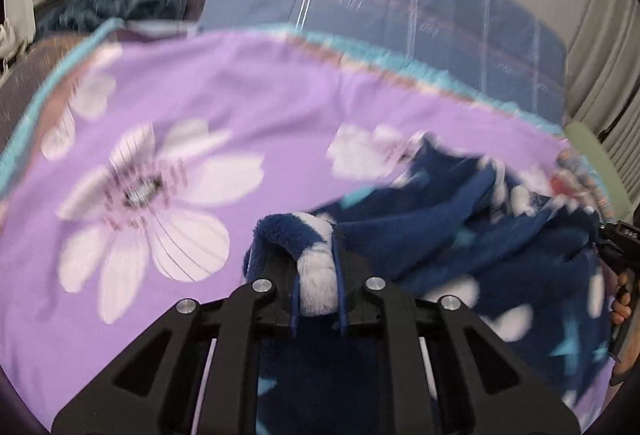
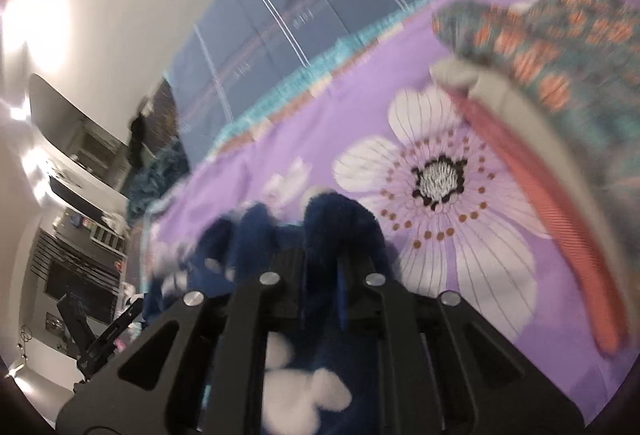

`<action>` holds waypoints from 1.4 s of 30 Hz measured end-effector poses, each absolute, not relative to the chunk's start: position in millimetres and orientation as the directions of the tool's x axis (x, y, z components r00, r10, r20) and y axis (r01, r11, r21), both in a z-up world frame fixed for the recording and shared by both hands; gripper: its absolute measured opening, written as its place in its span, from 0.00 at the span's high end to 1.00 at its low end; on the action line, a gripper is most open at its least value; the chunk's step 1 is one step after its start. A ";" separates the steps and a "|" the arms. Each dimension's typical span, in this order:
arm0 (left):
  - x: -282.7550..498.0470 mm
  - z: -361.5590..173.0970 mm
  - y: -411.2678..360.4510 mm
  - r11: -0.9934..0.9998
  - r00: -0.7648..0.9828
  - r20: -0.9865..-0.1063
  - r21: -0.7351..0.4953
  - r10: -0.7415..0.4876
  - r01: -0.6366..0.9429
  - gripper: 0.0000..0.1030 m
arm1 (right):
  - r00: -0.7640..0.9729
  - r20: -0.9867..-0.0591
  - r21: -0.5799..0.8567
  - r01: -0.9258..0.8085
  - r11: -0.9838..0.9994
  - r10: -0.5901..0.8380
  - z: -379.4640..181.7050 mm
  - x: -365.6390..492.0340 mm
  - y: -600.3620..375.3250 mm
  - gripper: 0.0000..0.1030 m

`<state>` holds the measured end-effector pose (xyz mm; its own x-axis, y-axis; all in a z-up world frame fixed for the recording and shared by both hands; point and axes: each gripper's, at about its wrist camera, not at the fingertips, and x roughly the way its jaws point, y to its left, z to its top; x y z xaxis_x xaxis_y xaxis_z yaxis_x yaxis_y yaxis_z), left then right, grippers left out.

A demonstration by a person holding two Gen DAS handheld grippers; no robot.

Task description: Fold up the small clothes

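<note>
A navy fleece garment [image 1: 460,235] with white and pale-blue shapes lies crumpled on a purple floral bedspread [image 1: 200,95]. My left gripper [image 1: 316,275] is shut on a fold of it, navy and white pile bulging out between the fingers. In the right wrist view the same garment [image 2: 340,219] is pinched in my right gripper [image 2: 324,267], with more of it hanging below the jaws. The cloth stretches between the two grippers. Both views are blurred.
A pile of other clothes sits at the right: a teal-and-orange patterned piece [image 2: 560,55] over a red striped one [image 2: 560,215]. A blue checked quilt [image 1: 400,3] lies behind the bedspread, with a fluffy teal item [image 1: 120,3] at far left. A person's fingers [image 1: 622,305] show at the right edge.
</note>
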<state>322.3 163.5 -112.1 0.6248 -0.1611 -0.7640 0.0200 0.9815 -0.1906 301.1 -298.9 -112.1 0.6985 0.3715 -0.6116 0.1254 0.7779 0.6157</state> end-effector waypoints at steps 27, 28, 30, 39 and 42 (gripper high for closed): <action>334.4 -94.3 178.3 0.970 0.616 -0.748 -0.193 -0.245 0.151 0.37 | 0.670 -0.682 0.353 -0.051 0.934 0.294 -95.2 307.7 -266.7 0.36; 342.6 -96.7 182.3 0.960 0.610 -0.743 -0.247 -0.274 0.131 0.37 | 0.676 -0.670 0.384 -0.041 0.922 0.309 -95.8 312.3 -272.6 0.34; 352.5 -100.0 183.1 0.948 0.611 -0.732 -0.300 -0.301 0.107 0.45 | 0.663 -0.666 0.440 -0.023 0.898 0.343 -101.5 325.6 -282.6 0.34; 323.5 -40.6 166.0 0.970 0.770 -0.591 -0.106 -0.238 0.218 0.93 | 0.695 -0.601 0.427 -0.139 0.894 0.395 -78.6 316.2 -271.1 1.00; 332.8 -41.3 175.0 0.978 0.766 -0.607 -0.126 -0.210 0.168 0.92 | 0.762 -0.519 0.442 -0.148 0.884 0.387 -54.1 303.1 -279.0 1.00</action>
